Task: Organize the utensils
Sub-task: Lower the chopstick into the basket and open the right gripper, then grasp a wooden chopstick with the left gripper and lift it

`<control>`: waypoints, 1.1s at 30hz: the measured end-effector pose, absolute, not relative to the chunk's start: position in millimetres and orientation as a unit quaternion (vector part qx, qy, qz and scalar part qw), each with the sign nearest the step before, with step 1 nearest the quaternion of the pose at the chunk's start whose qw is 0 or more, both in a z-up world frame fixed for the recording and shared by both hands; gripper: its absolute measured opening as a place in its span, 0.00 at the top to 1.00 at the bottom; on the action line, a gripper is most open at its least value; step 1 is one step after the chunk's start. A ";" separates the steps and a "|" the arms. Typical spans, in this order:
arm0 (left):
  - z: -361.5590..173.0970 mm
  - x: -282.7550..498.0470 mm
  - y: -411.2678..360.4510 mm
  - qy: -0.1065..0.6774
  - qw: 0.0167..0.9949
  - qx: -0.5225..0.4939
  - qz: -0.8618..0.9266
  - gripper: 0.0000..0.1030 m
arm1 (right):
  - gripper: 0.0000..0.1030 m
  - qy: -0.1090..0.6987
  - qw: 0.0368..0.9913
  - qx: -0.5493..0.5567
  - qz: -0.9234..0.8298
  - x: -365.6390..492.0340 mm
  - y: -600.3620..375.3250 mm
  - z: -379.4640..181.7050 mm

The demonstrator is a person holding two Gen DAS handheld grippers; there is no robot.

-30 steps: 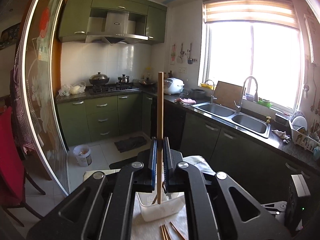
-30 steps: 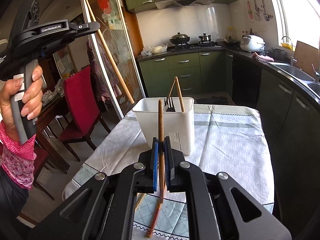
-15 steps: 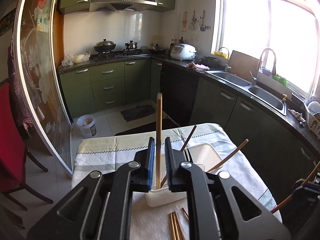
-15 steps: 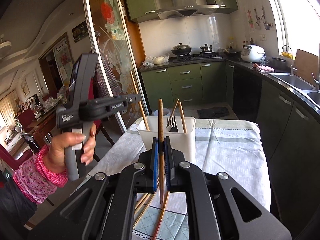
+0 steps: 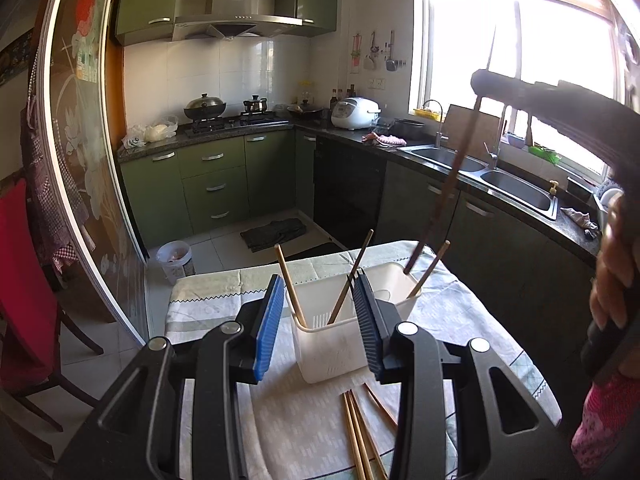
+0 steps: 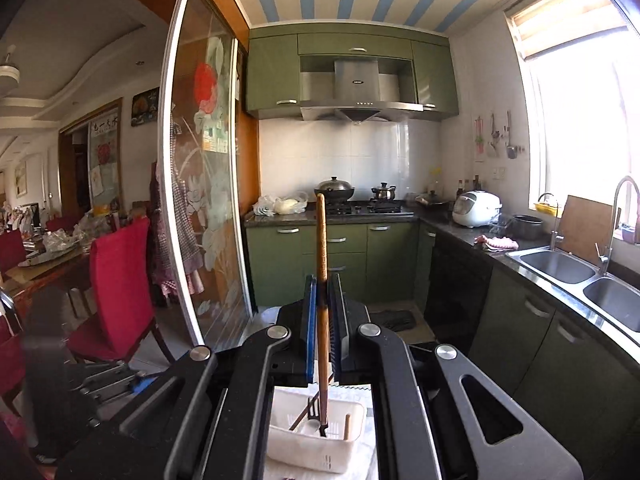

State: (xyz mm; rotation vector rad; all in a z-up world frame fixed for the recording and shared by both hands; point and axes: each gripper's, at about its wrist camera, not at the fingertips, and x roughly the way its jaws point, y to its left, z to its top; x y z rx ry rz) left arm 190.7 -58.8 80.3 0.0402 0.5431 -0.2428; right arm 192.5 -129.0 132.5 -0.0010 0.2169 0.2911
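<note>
A white plastic utensil holder (image 5: 336, 344) stands on the cloth-covered table, with several wooden chopsticks leaning in it. My left gripper (image 5: 320, 320) is open and empty, just in front of the holder. One light chopstick (image 5: 290, 288) stands in the holder between its pads. My right gripper (image 6: 324, 316) is shut on a dark wooden chopstick (image 6: 321, 256), held upright over the holder (image 6: 316, 440), lower tip inside it. That chopstick (image 5: 448, 196) shows in the left wrist view, slanting down into the holder's far side.
Several loose chopsticks (image 5: 360, 432) lie on the tablecloth (image 5: 280, 420) in front of the holder. A red chair (image 5: 24, 300) stands left of the table. Green kitchen cabinets (image 5: 216, 184) and a sink (image 5: 516, 188) line the far walls.
My left gripper has opened and let its chopstick go into the holder. My right gripper has lifted its chopstick over the holder, tip inside.
</note>
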 end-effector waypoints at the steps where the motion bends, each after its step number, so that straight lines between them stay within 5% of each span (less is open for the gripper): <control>1: 79.8 186.4 -58.6 0.268 0.955 0.021 -0.122 0.66 | 0.94 0.117 0.983 -0.001 0.139 203.4 -127.8 131.1; 11: 75.8 170.3 -60.5 0.279 0.950 0.031 -0.135 0.66 | 0.93 0.220 0.967 -0.019 0.128 274.5 -118.2 68.2; 18: 57.5 176.3 -63.3 0.322 0.935 0.020 -0.148 0.66 | 0.87 0.189 0.971 -0.006 0.148 240.6 -128.2 79.9; 25: -12.8 188.5 -73.8 0.439 0.885 0.010 -0.155 0.66 | 0.78 0.163 0.970 0.021 0.180 152.1 -165.0 74.0; 33: -99.7 204.2 -83.9 0.565 0.812 -0.011 -0.148 0.76 | 0.76 0.233 0.955 0.069 0.171 104.3 -216.8 2.6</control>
